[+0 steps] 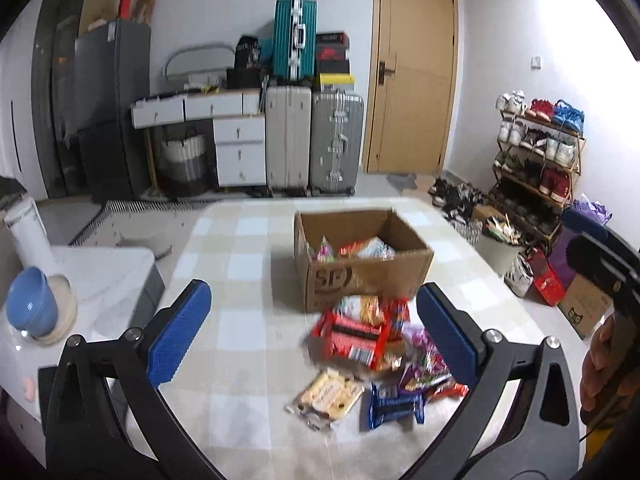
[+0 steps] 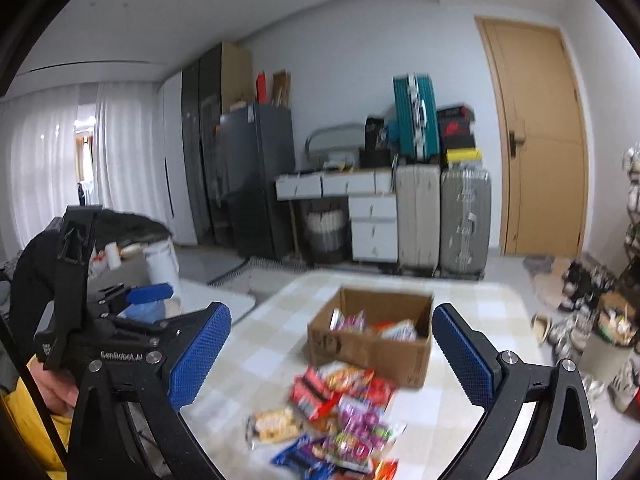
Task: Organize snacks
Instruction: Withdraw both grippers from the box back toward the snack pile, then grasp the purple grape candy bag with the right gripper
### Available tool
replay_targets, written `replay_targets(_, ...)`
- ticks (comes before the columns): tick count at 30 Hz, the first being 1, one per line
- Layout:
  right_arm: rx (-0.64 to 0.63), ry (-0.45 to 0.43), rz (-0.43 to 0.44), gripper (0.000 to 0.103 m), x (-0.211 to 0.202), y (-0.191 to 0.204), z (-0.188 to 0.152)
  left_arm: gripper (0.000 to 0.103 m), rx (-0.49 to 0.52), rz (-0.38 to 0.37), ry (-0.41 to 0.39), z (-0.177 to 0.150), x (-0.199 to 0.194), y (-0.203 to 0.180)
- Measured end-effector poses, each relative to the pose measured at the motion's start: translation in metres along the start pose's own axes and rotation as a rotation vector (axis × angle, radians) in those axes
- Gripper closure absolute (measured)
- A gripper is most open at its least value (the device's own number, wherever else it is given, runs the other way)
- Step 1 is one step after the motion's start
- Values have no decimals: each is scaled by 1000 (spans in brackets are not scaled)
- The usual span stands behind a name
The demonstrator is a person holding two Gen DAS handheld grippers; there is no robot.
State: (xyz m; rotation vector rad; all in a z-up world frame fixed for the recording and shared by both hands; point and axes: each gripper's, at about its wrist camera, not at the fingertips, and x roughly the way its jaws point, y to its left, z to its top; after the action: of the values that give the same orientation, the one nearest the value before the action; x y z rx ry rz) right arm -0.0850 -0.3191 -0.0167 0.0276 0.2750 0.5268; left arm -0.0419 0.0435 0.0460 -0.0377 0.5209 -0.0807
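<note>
An open cardboard box (image 1: pixel 362 278) (image 2: pixel 374 350) with several snack packs inside stands on the checked tablecloth (image 1: pixel 240 280) (image 2: pixel 268 344). In front of it lies a loose pile of snacks: a red pack (image 1: pixel 354 338) (image 2: pixel 312 396), a pale biscuit pack (image 1: pixel 326 396) (image 2: pixel 274 424), a blue pack (image 1: pixel 394 404) and purple packs (image 1: pixel 424 360) (image 2: pixel 360 420). My left gripper (image 1: pixel 313 292) is open above the pile with nothing between its blue pads. My right gripper (image 2: pixel 331 310) is open too, also empty, short of the pile. Each gripper shows at the edge of the other's view.
A white side table (image 1: pixel 108 276) at the left carries a blue bowl (image 1: pixel 32 304) and a white cylinder (image 1: pixel 28 232). Beyond the table stand suitcases (image 1: pixel 314 140) and a door (image 1: pixel 414 72). A shoe rack (image 1: pixel 536 152), a bin (image 1: pixel 498 248) and bags crowd the floor at the right.
</note>
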Motion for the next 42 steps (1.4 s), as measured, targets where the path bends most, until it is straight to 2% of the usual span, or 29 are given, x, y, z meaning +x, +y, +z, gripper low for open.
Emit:
replay_targets(4, 23, 73, -16, 1, 18, -8, -25, 0, 16, -14, 70, -21, 38, 2)
replay_targets(8, 96, 160, 35, 1, 39, -25, -51, 0, 14, -26, 137, -42, 76, 3)
replay_targets(11, 124, 216, 8, 1, 54, -33, -72, 0, 19, -26, 198, -61, 103, 4)
replay_targets(15, 169, 302, 24, 1, 79, -44, -100, 0, 4, -32, 252, -83, 132, 7)
replay_targets(25, 221, 440, -10, 3, 133, -58, -135, 0, -2, -37, 301, -104, 164, 12)
replay_targets(28, 228, 469, -13, 11, 143, -60, -142, 0, -4, -39, 321, -110, 175, 13)
replay_targets(30, 226, 493, -14, 27, 152, -61, -146, 0, -5, -42, 328, -112, 179, 14)
replay_targets(32, 233, 517, -7, 30, 160, -62, -150, 0, -9, -41, 331, -113, 182, 14)
replay_targets(33, 243, 519, 9, 36, 163, -62, -151, 0, -10, -42, 336, -114, 185, 15)
replay_targets(35, 233, 512, 8, 39, 165, -60, -151, 0, -13, -42, 342, -115, 190, 15)
replay_targets(37, 218, 504, 12, 47, 164, -57, -150, 0, -13, -42, 352, -118, 192, 17)
replay_targets(39, 207, 496, 19, 58, 163, -54, -149, 0, -11, -40, 365, -121, 196, 17)
replay_targets(42, 215, 492, 40, 60, 161, -55, -149, 0, -9, -43, 371, -124, 199, 16)
